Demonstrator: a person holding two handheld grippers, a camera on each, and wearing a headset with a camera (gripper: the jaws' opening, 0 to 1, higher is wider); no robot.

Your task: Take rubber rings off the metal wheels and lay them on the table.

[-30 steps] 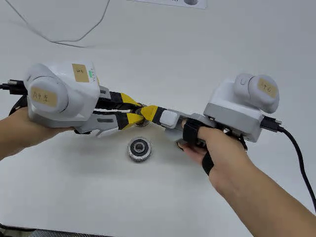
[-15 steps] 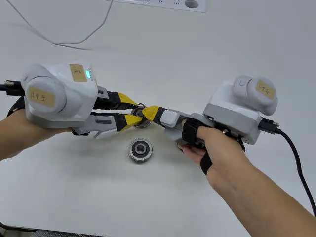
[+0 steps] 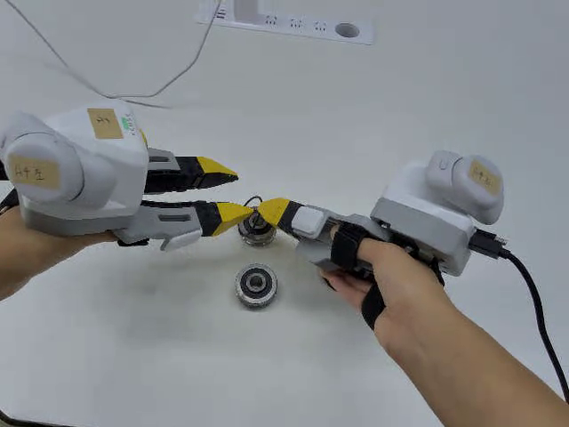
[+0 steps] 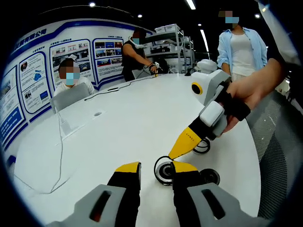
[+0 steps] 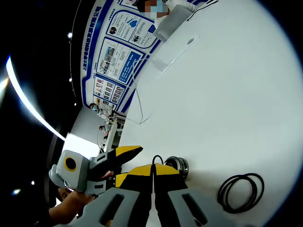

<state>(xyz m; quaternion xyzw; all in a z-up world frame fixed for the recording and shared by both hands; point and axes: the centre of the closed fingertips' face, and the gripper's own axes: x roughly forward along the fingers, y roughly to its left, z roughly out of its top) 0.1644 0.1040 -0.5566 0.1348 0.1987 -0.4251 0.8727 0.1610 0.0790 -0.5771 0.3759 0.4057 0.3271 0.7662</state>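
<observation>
Left claw (image 3: 240, 194) just beside metal wheel (image 3: 256, 229)

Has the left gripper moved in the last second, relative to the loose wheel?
Yes. The left gripper has drawn back leftward from the loose wheel, and its fingers have opened.

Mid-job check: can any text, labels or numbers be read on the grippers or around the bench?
No text reads clearly.
Top tape label on the left gripper: handwriting, illegible.
Side tape label on the same gripper: handwriting, blurred.
Rear tape label on the right gripper: handwriting, blurred.
Wall posters: print too small.
</observation>
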